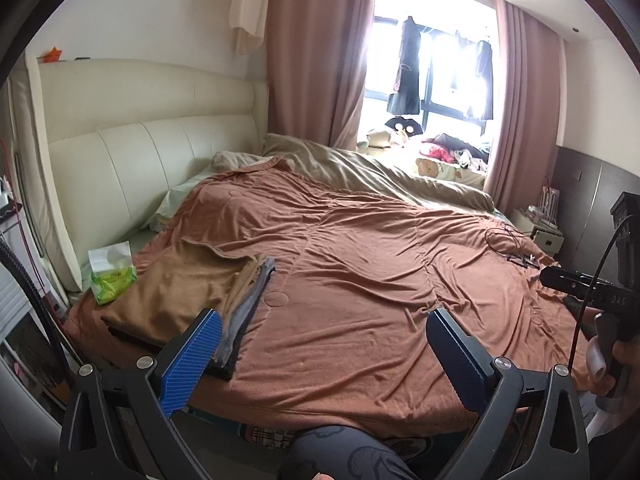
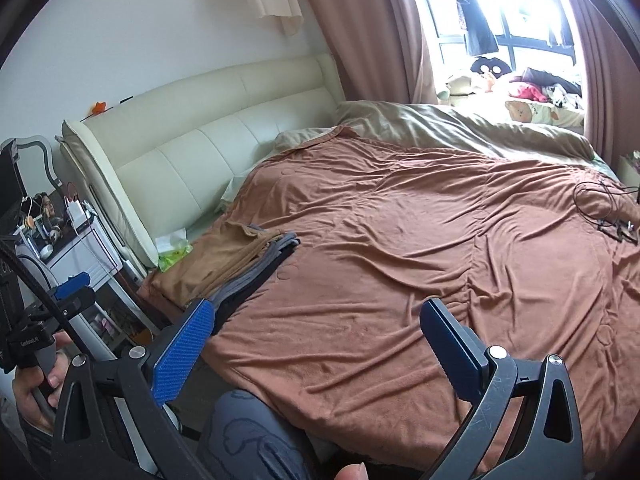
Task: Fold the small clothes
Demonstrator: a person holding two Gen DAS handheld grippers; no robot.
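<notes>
Bed under rust-brown blanket; folded small clothes, tan over grey, stacked on its headboard-side near corner; green tissue pack just beyond that stack; my left fingers and right fingers spread wide, empty, above the bed's near edge.

lower garments — mostly covered | window clutter — indistinct
</notes>
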